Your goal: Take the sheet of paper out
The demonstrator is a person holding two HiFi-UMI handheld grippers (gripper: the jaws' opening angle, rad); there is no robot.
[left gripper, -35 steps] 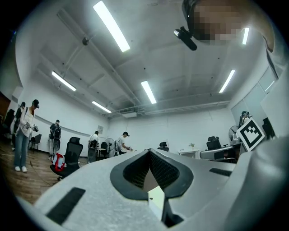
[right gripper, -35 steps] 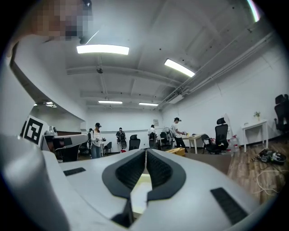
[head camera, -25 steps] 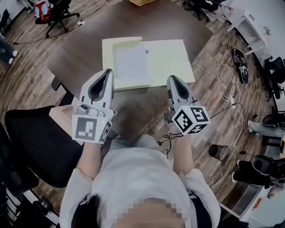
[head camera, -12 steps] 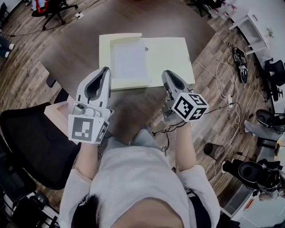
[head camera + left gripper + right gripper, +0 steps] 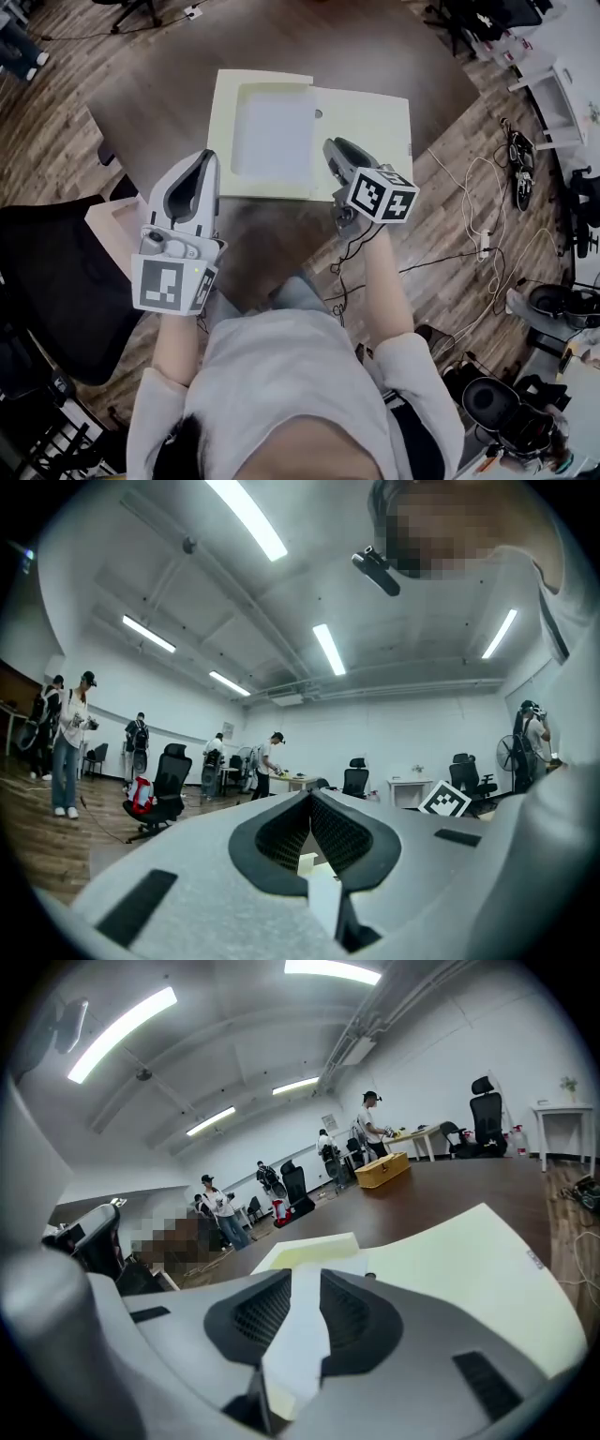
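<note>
An open pale yellow folder (image 5: 366,117) lies on the dark brown table (image 5: 169,84), with a white sheet of paper (image 5: 272,131) resting in its left half. My right gripper (image 5: 330,146) points down over the folder's near edge, just right of the sheet. Its jaws are opening, and nothing is pinched between them; in the right gripper view (image 5: 305,1279) the white sheet (image 5: 298,1335) shows through the gap. My left gripper (image 5: 208,156) hovers level at the folder's near left corner, shut and empty, its tips meeting in the left gripper view (image 5: 309,796).
A black office chair (image 5: 56,281) stands at my left. Cables (image 5: 487,216) trail over the wooden floor on the right. A yellow box (image 5: 387,1168) sits at the table's far end. Several people (image 5: 70,742) and chairs occupy the room beyond.
My right gripper has moved forward and down onto the folder's near edge, and its jaws have parted. The left gripper has drifted slightly toward the folder, still shut.
</note>
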